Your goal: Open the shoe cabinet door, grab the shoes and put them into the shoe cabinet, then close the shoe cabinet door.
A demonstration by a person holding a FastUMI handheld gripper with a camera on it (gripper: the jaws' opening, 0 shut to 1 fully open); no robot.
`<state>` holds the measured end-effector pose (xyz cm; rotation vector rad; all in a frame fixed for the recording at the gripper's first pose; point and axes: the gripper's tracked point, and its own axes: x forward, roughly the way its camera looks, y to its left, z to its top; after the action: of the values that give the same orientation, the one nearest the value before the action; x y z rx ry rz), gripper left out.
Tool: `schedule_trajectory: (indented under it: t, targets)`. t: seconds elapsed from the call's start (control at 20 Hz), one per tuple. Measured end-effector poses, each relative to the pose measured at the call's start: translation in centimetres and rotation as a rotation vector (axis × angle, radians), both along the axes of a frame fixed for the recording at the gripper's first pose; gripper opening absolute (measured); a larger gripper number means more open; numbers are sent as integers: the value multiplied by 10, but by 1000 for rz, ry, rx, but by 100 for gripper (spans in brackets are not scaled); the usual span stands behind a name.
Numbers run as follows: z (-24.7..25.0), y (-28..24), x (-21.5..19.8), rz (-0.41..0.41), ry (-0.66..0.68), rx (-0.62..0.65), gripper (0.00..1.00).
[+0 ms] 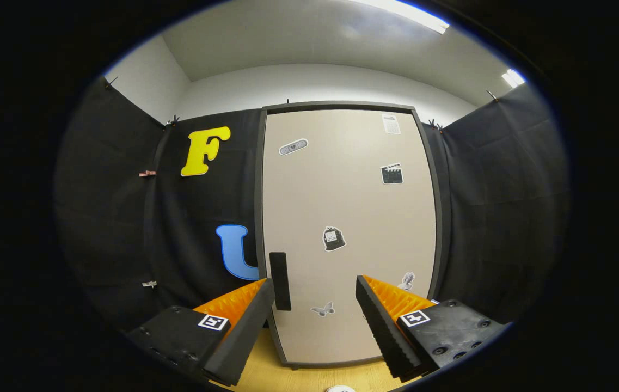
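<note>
The shoe cabinet (348,228) stands straight ahead, a tall beige door in a dark frame, with several small stickers on it. The door is shut. A dark vertical handle (280,280) sits at the door's left edge, low down. My gripper (314,286) is open, with nothing between its fingers. The left fingertip (262,296) lies just beside the handle, and the right fingertip (368,296) is over the lower middle of the door. I cannot tell how far the fingers are from the door. A white rounded thing (340,389) peeks in on the floor below the fingers.
Black cloth walls (505,218) close in the cabinet on both sides. A wooden floor (314,375) runs from the cabinet's foot toward me. White wall and ceiling lights show above the cloth.
</note>
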<state>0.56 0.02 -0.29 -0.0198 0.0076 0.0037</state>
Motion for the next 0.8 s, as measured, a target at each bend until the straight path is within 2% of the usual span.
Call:
schedule_trajectory:
  t: [0.35, 0.8]
  targets:
    - [-19, 17, 22, 14, 35, -5, 98]
    - [-65, 52, 103, -1, 88, 0, 98]
